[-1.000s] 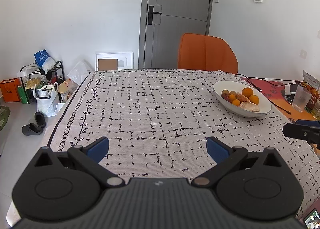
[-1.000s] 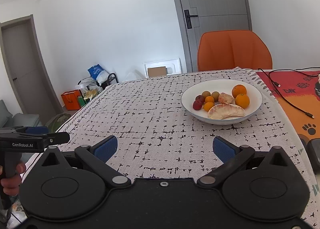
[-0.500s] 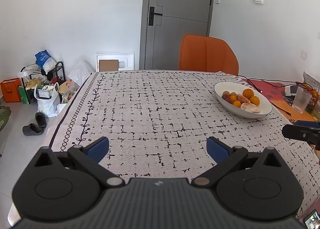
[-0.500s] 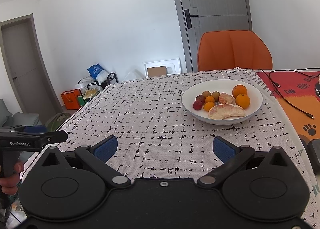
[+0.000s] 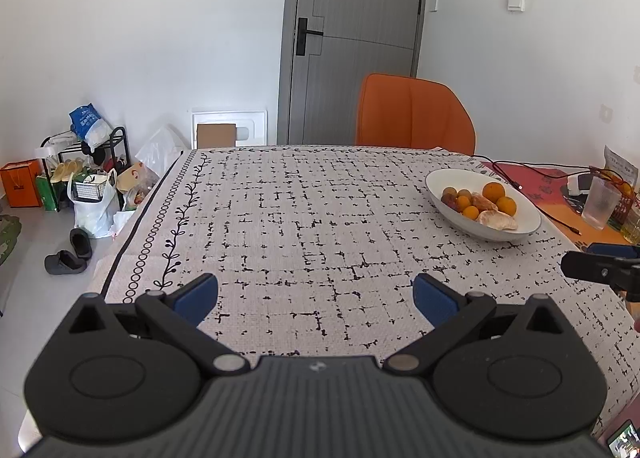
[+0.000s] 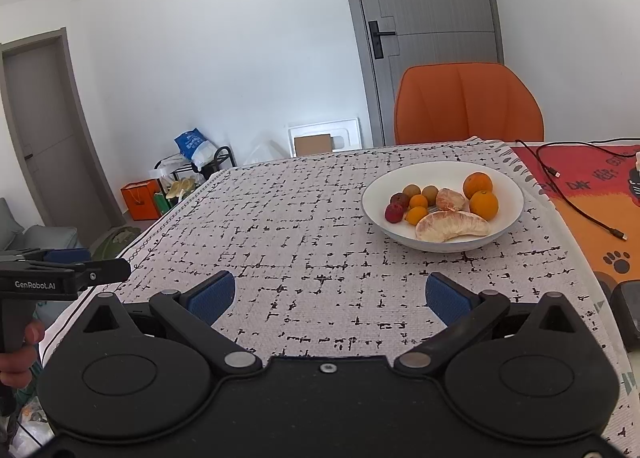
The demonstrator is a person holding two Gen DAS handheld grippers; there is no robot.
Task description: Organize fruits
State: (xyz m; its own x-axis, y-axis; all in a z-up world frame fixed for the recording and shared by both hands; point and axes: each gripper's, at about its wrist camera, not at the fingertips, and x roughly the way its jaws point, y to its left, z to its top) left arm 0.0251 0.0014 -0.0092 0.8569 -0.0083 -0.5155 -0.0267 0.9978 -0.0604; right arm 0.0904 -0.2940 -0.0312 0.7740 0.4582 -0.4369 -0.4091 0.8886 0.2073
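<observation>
A white oval bowl [image 6: 508, 182] [image 5: 440, 182] sits on the patterned tablecloth, at the right of the left wrist view. It holds two oranges [image 6: 484, 205], small tangerines [image 6: 417, 215], peeled pomelo segments [image 6: 452, 227], red lychees [image 6: 393, 213] and brown longans [image 6: 411, 191]. My right gripper [image 6: 330, 296] hovers open over the cloth in front of the bowl, nothing between its fingers. My left gripper [image 5: 316, 294] is open and empty too, well left of the bowl. Each gripper shows at the edge of the other's view.
An orange chair [image 6: 468, 102] stands behind the table's far edge. A red-orange mat [image 6: 592, 194] with a black cable [image 6: 576, 206] lies right of the bowl. A clear cup [image 5: 600, 202] stands at the far right. Bags and shoes clutter the floor to the left [image 5: 92, 202].
The left wrist view has tilted up slightly, so the bowl and table sit a little lower. The right gripper has barely moved. Both stayed open.
</observation>
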